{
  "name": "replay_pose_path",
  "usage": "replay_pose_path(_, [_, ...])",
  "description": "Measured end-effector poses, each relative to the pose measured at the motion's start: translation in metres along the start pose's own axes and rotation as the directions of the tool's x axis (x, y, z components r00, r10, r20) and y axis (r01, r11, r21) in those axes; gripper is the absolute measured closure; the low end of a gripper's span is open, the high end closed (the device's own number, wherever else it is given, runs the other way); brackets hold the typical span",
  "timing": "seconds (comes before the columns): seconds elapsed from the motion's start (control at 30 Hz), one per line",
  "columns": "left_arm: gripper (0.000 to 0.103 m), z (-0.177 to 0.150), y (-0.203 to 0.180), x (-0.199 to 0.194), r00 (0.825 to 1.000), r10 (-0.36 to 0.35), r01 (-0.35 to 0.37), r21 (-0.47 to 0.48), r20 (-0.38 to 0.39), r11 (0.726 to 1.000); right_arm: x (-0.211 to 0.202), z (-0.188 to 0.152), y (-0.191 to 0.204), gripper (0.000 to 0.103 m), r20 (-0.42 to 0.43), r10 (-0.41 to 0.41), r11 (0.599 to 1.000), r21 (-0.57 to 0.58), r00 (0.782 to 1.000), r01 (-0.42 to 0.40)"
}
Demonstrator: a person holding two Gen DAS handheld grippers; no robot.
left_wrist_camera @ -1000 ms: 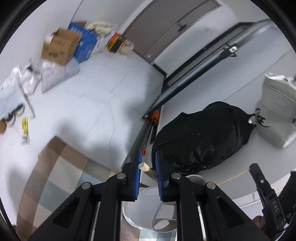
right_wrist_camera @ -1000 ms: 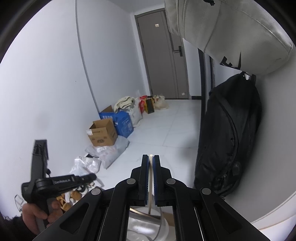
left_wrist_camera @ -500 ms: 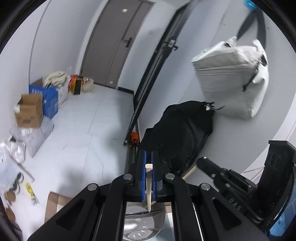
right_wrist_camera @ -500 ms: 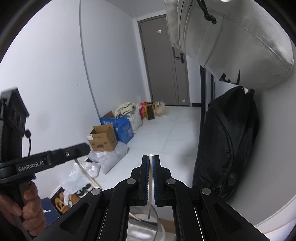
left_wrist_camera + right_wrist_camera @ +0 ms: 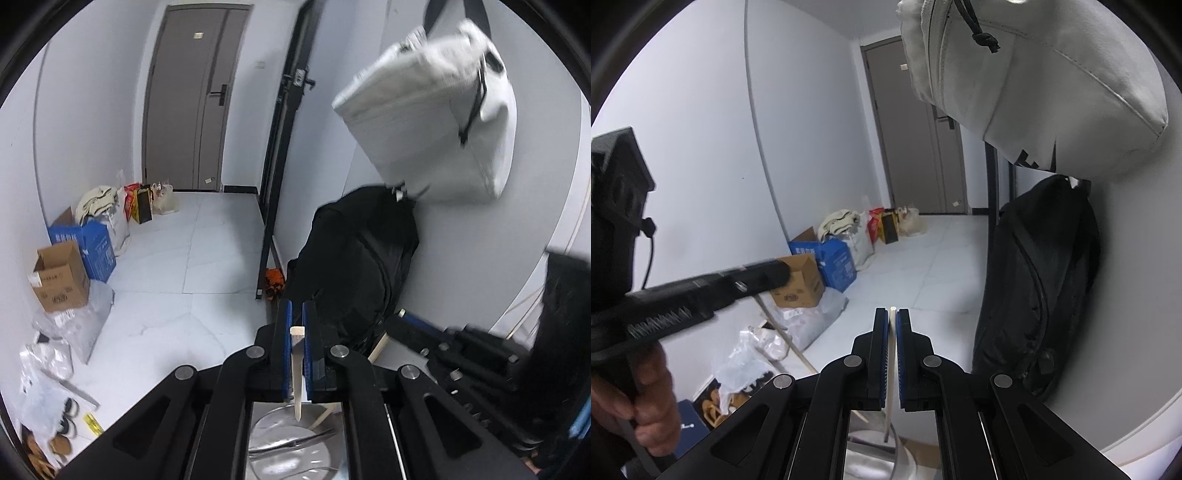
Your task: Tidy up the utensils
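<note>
Since a second ago, left gripper [image 5: 297, 332] has risen and rolled upright above the bowl [image 5: 291, 448], its jaws now clamped on a chopstick [image 5: 297, 373]. Right gripper [image 5: 892, 332] is clamped on another chopstick [image 5: 891, 369] over the bowl. Either thin stick could slip or twist if tilted; the bowl is mostly hidden behind the grippers.

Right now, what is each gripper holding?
Left gripper: shut on a wooden stick.
Right gripper: shut on a pale thin stick.
</note>
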State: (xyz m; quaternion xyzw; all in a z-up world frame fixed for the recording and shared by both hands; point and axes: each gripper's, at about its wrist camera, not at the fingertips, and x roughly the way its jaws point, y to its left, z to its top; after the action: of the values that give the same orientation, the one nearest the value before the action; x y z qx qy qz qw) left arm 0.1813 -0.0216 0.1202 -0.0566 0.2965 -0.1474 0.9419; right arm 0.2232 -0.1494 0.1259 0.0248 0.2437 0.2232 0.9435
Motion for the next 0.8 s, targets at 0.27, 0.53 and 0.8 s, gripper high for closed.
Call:
replay_pose_path(0.27, [0.102,-0.020,0.004,0.021,0.994,-0.079,0.082,0.033,-0.079,0.996,0.011,-0.018,-0.004,0.099,0.002,0.076,0.997,0.025,0.997,-0.076])
replay_pose_path(0.53, [0.053,-0.025,0.019,0.024,0.969,-0.207,0.201,-0.051,-0.137,0.978,0.022,-0.040,-0.029,0.073,-0.050,0.177,0.966,0.199,0.983,-0.164])
replay_pose_path(0.8, [0.046,-0.025,0.025,0.007,0.980,-0.153,0.142,-0.090,-0.128,0.986,-0.004,-0.054,-0.060,0.053,-0.013,0.192,0.917,0.358,0.981,-0.175])
